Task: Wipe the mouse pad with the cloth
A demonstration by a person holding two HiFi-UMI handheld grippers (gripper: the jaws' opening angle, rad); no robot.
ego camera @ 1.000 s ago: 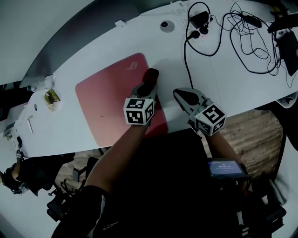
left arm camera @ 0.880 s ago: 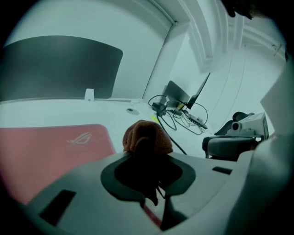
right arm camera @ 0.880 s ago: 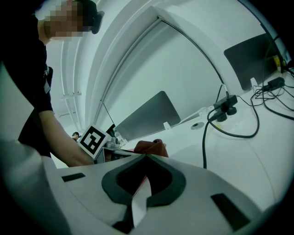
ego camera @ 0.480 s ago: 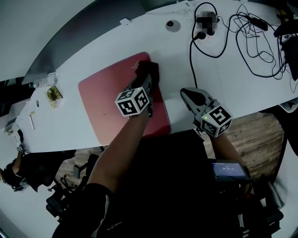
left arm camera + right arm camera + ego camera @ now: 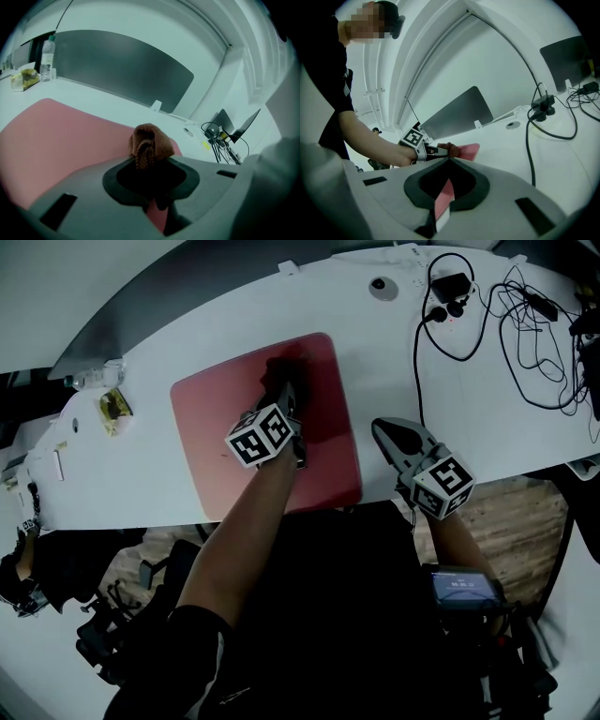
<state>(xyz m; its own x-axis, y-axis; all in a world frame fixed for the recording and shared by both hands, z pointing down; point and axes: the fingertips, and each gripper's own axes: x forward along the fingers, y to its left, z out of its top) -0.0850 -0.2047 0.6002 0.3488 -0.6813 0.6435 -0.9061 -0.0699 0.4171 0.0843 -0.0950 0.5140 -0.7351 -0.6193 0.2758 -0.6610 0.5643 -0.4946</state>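
A pink-red mouse pad (image 5: 216,437) lies on the white table (image 5: 469,399). My left gripper (image 5: 284,390) is shut on a bunched brown cloth (image 5: 279,369), which rests on the pad near its far edge, right of the middle. In the left gripper view the cloth (image 5: 149,143) sticks out past the jaws of the left gripper (image 5: 147,161), with the pad (image 5: 56,136) under it. My right gripper (image 5: 382,427) is shut and holds nothing, over bare table just right of the pad. The right gripper (image 5: 449,159) looks toward the pad (image 5: 469,150) and the cloth (image 5: 450,149).
Black cables and a power adapter (image 5: 450,287) lie at the table's back right. A round grommet (image 5: 382,283) sits behind the pad. A yellow packet (image 5: 114,407) lies at the left end, with a bottle (image 5: 47,51) beside it. The table's front edge runs just below the pad.
My left gripper has carried the cloth from the pad's right edge leftward onto the pad, near its far edge. The right gripper has stayed beside the pad.
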